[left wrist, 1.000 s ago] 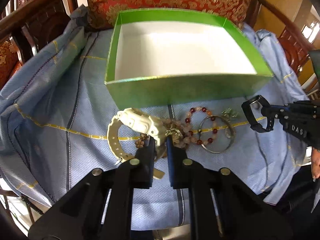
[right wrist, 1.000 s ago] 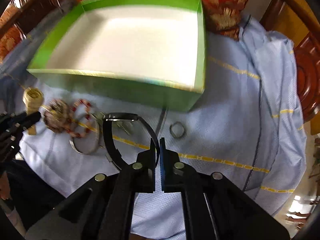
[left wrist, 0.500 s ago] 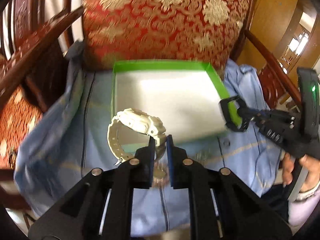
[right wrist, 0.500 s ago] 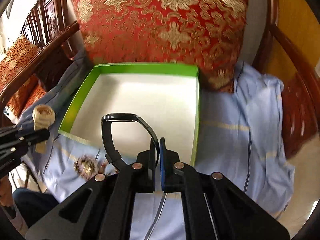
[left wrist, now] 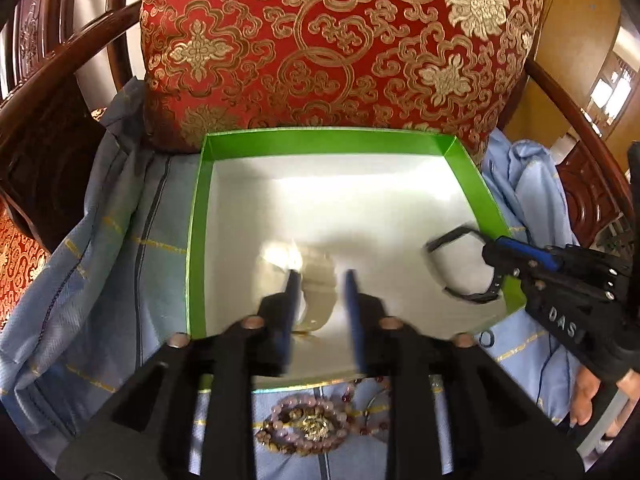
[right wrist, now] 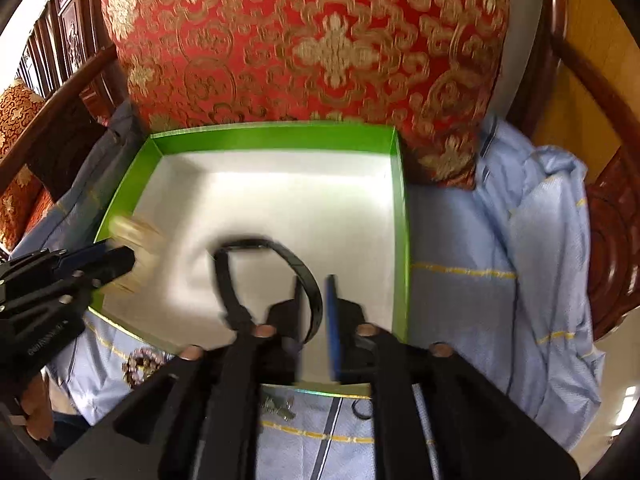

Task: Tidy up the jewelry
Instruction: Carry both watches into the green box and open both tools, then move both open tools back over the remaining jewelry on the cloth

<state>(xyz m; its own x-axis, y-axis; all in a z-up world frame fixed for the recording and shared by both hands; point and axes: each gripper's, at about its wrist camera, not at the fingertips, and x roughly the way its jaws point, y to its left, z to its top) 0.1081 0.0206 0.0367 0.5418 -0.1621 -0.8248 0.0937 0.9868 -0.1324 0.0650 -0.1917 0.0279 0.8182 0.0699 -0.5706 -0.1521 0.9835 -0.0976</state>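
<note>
Watches sit at both hand-held grippers over the green box: a white watch, blurred, lies between the spread fingers of the left hand-held gripper, and whether they touch it cannot be told. The black watch loops out from the right hand-held gripper, whose fingers also stand apart, the strap passing between them. Both watches are above the box's white floor, the white one toward its left half, the black one near its right wall. In front of the box, on the blue cloth, lies a pink bead bracelet with a gold charm, beside darker red beads. A red cushion stands behind the box.
</note>
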